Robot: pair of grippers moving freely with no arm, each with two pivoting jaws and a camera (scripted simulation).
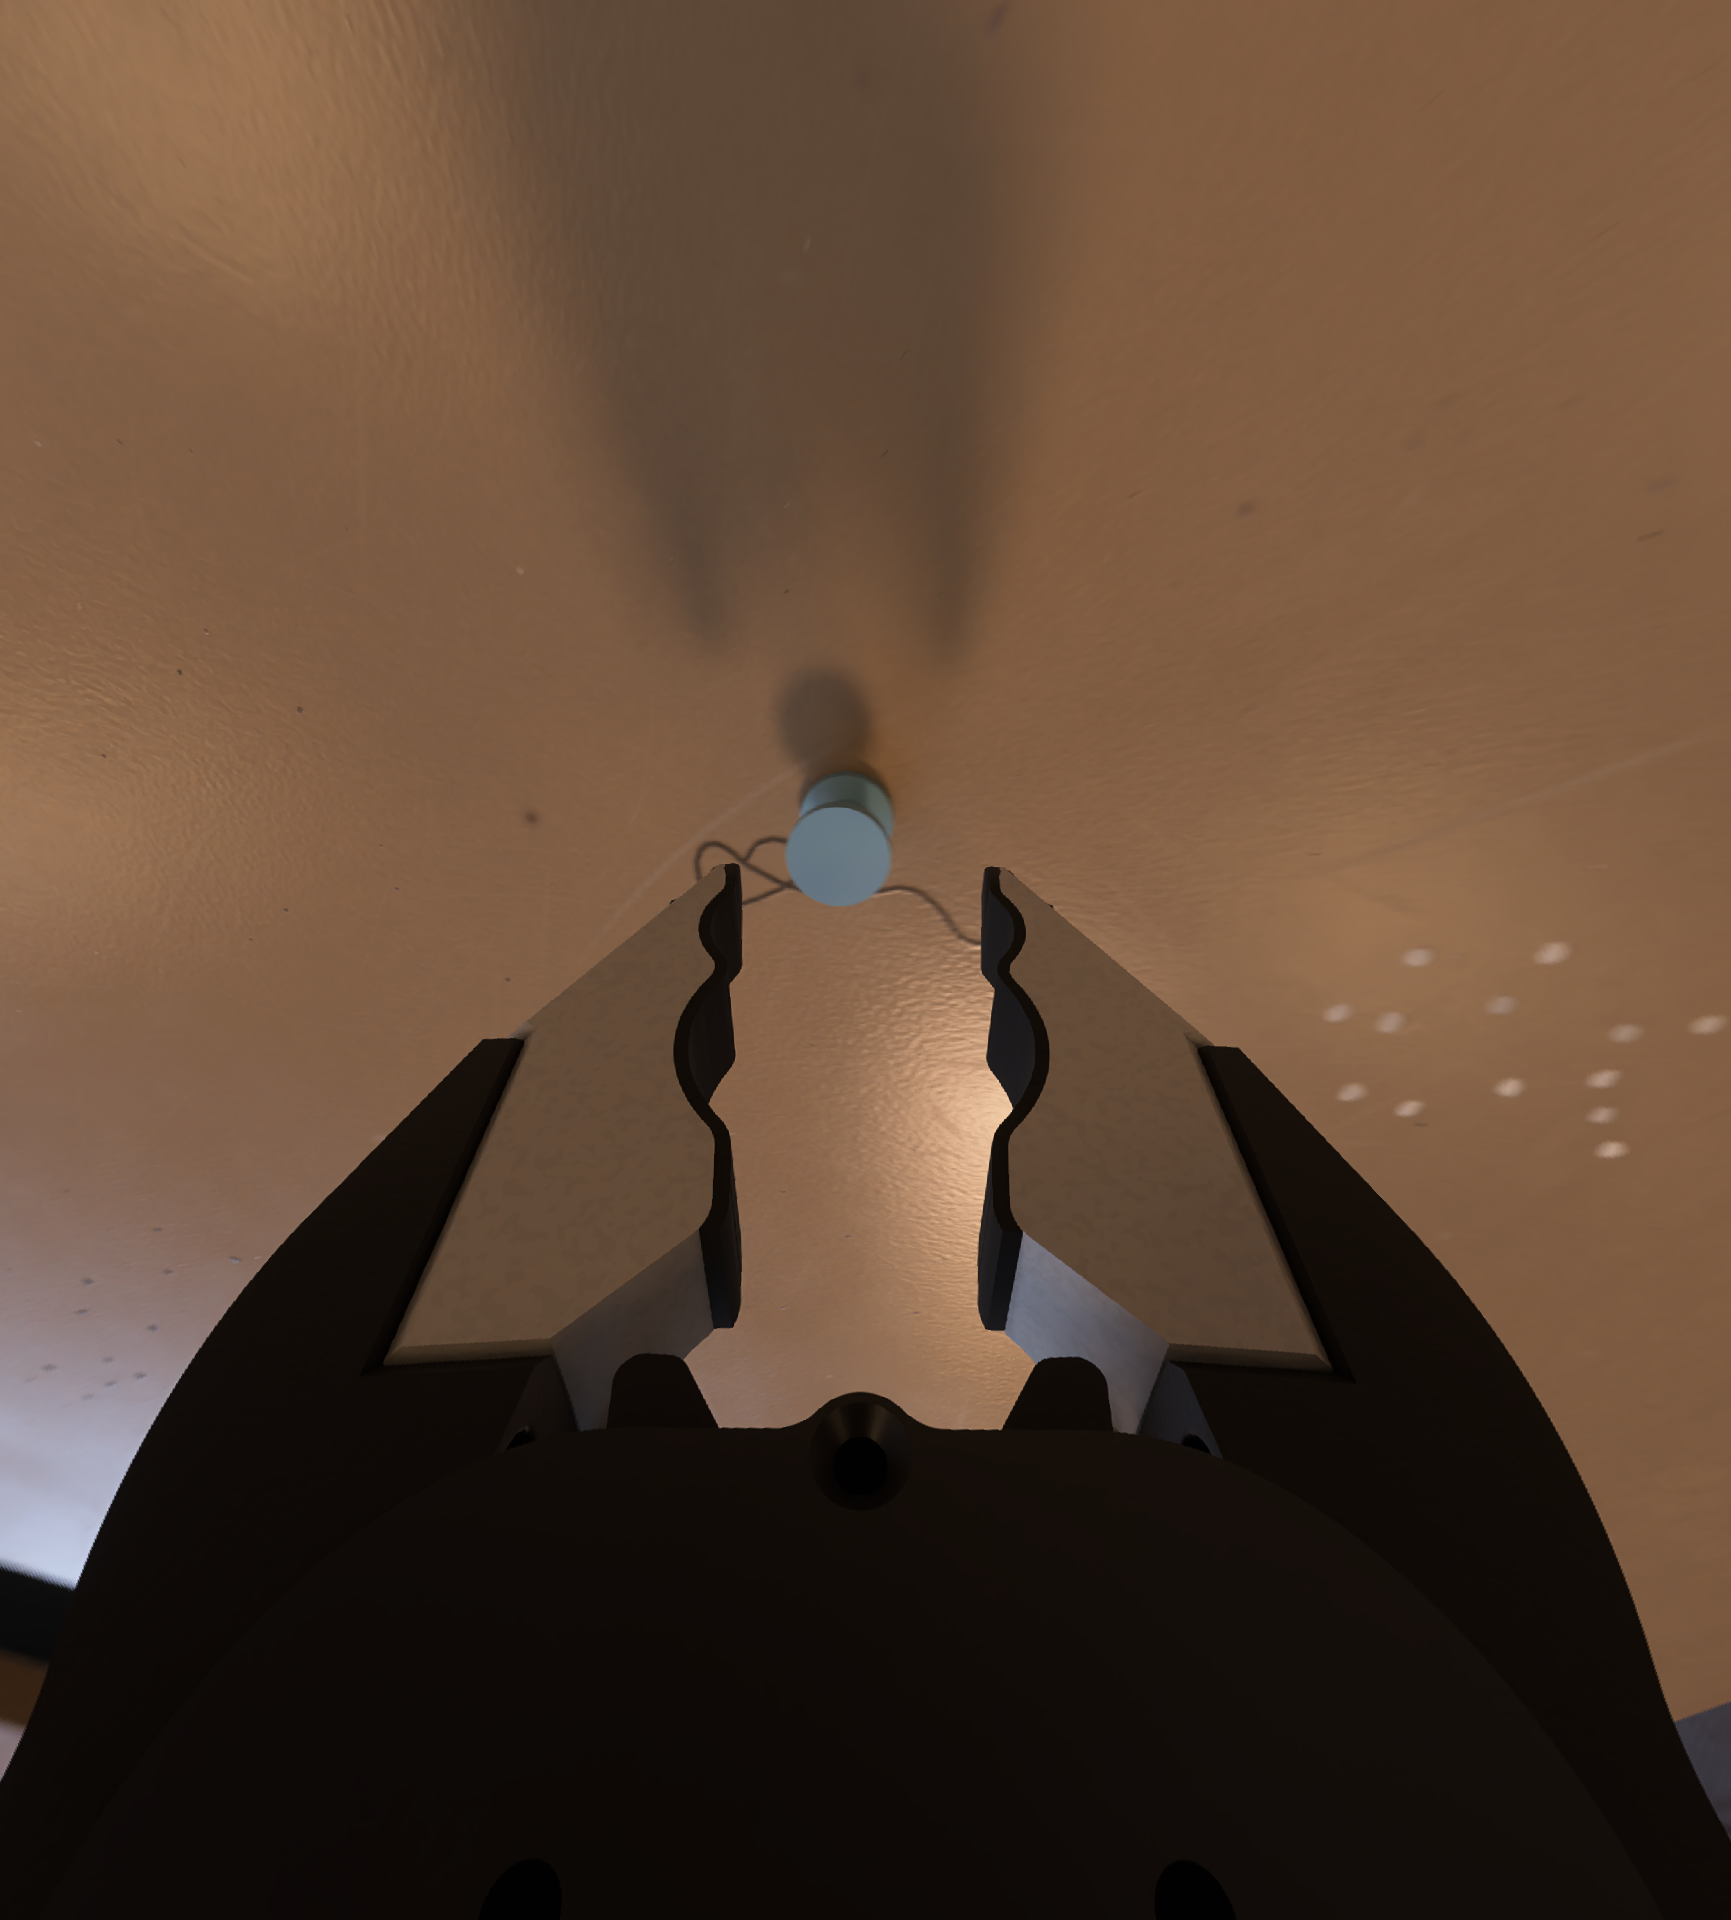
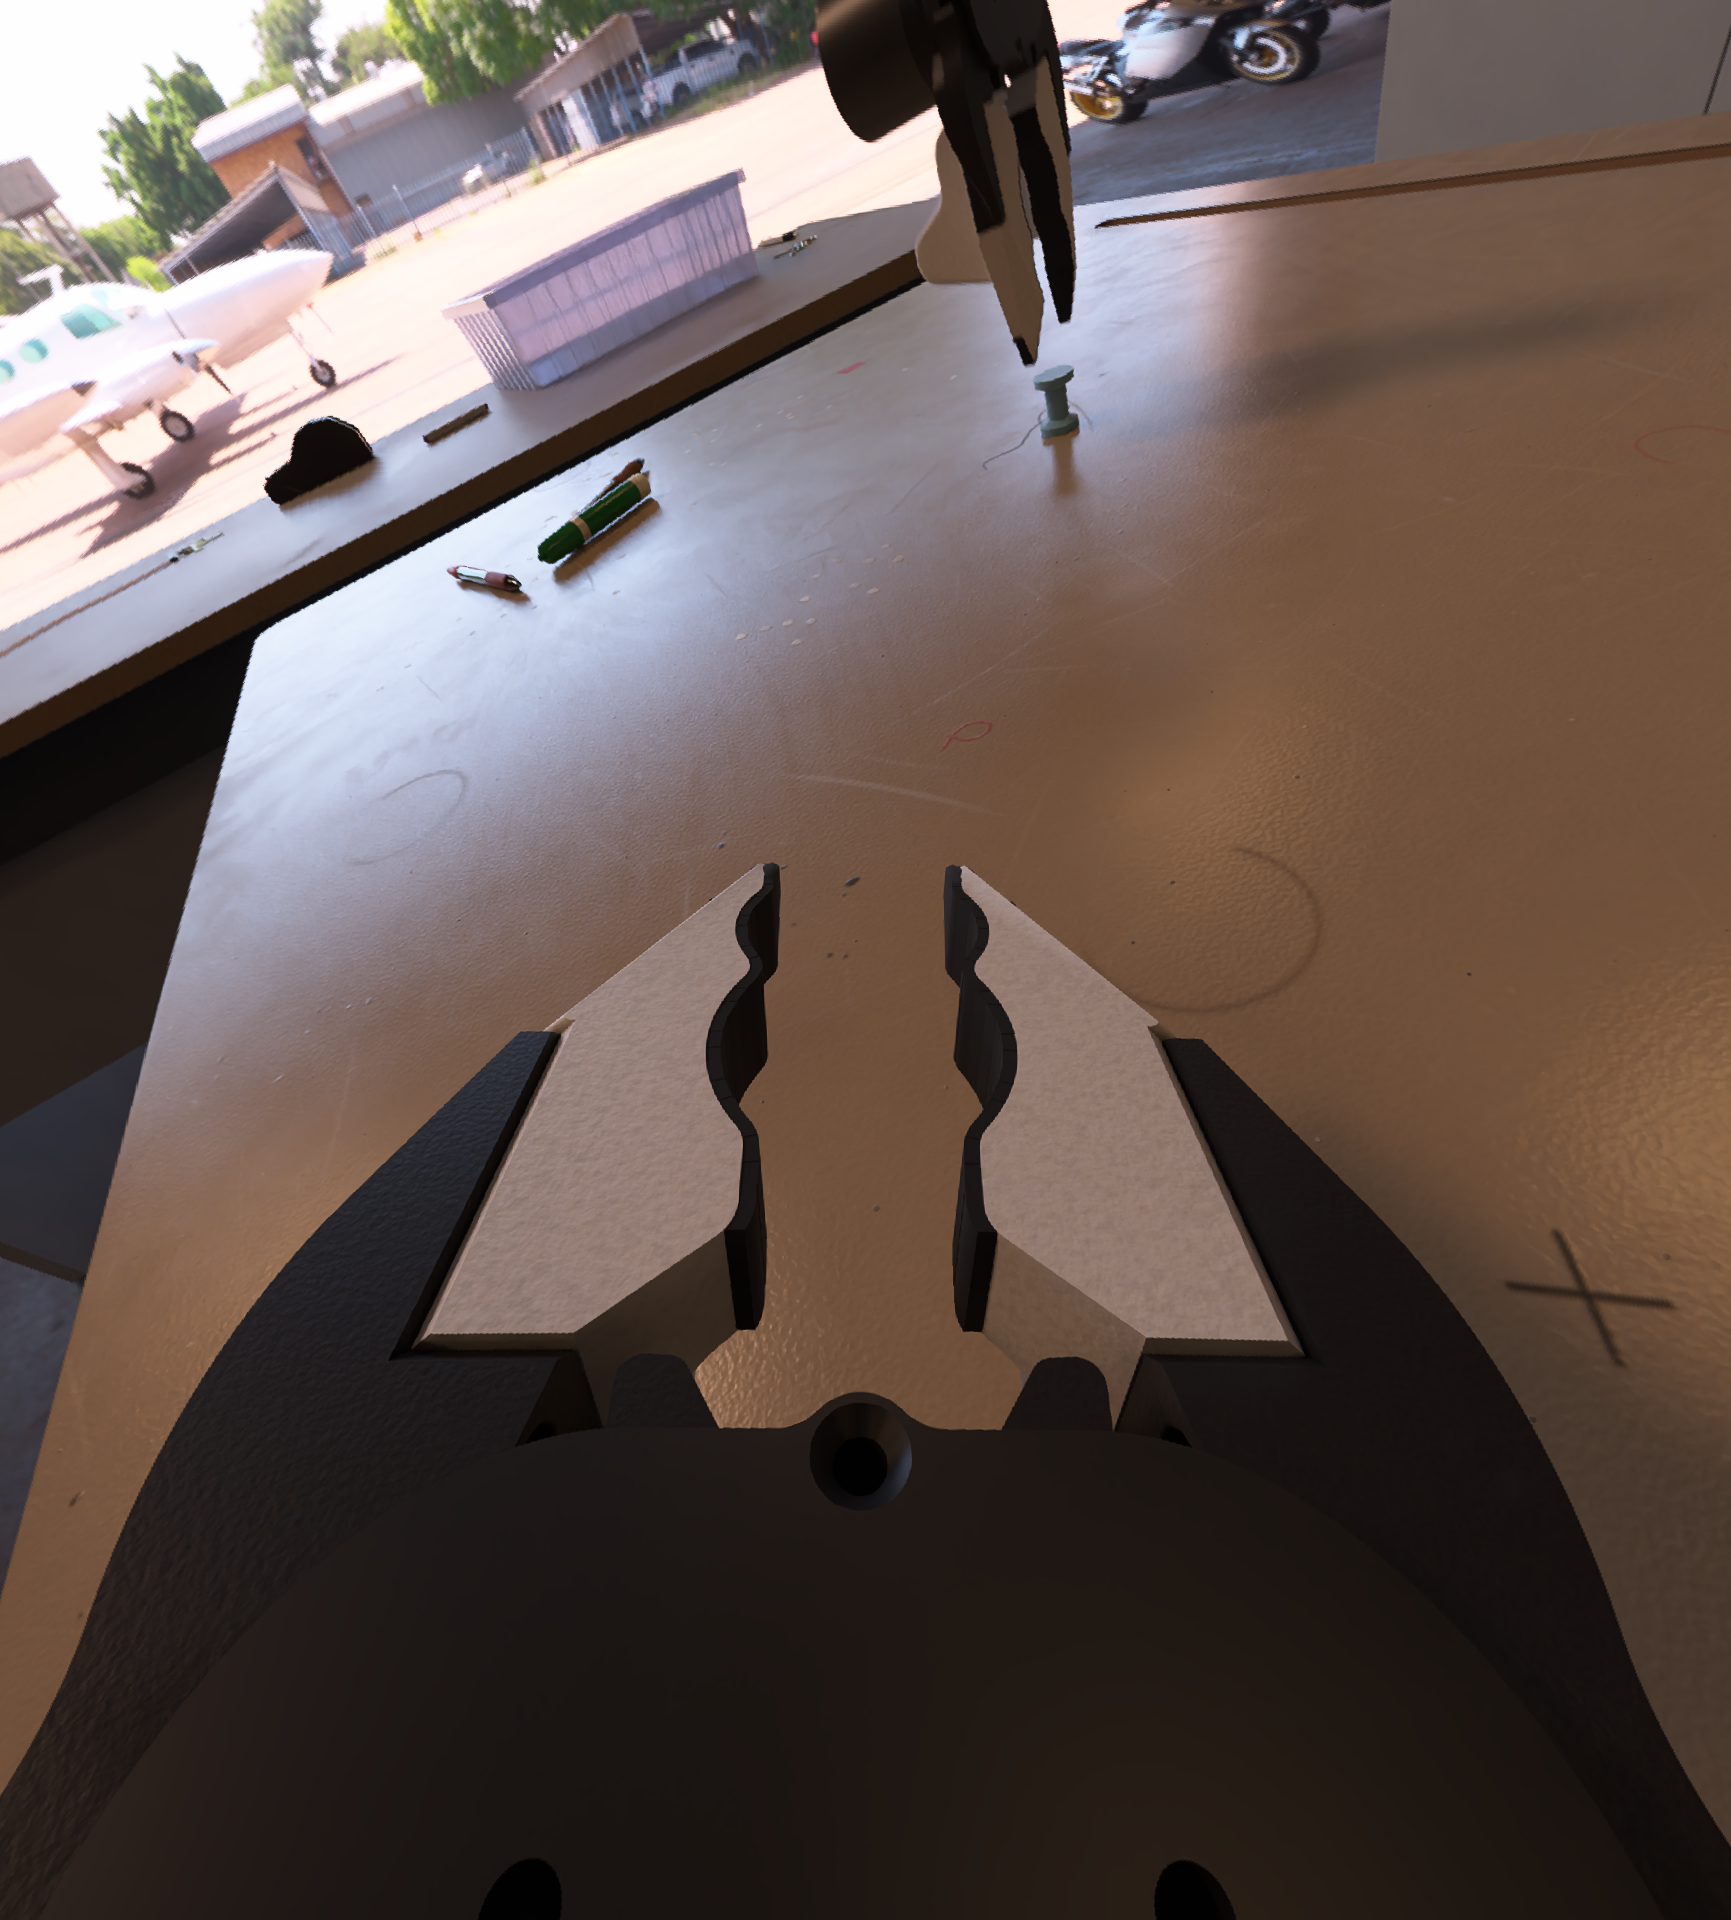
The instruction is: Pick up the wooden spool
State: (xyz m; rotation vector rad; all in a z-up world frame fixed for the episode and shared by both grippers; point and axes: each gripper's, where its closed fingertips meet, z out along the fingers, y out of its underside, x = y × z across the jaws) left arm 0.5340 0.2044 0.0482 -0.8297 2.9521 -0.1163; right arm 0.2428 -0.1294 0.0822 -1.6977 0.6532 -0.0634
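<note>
A: Item one, the task's thing?
B: Wooden spool (image 1: pixel 838 850), pale blue-green, standing upright on the brown surface (image 1: pixel 321 623), with a thin loose thread (image 1: pixel 928 906) trailing from its base. In the left wrist view it sits just ahead of the fingertips, slightly left of centre between them.

A: Left claw?
B: Left claw (image 1: pixel 861 883), above the spool and pointing down at it; jaws set wide, nothing between them. From the right wrist view the same claw (image 2: pixel 1043 338) hangs just above the spool (image 2: pixel 1055 403), not touching.

A: Right claw?
B: Right claw (image 2: pixel 862 878), low over the surface (image 2: pixel 1360 727), well apart from the spool; jaws parted to a moderate gap, empty.

A: Other stock?
B: Green marker (image 2: pixel 595 517) and a small red-and-white pen (image 2: pixel 487 578) on the left part of the surface. On a second surface beyond: grey ribbed bin (image 2: pixel 622 281) and a dark arched block (image 2: pixel 319 460). Pencil marks, including a cross (image 2: pixel 1588 1299), near the right claw.
</note>
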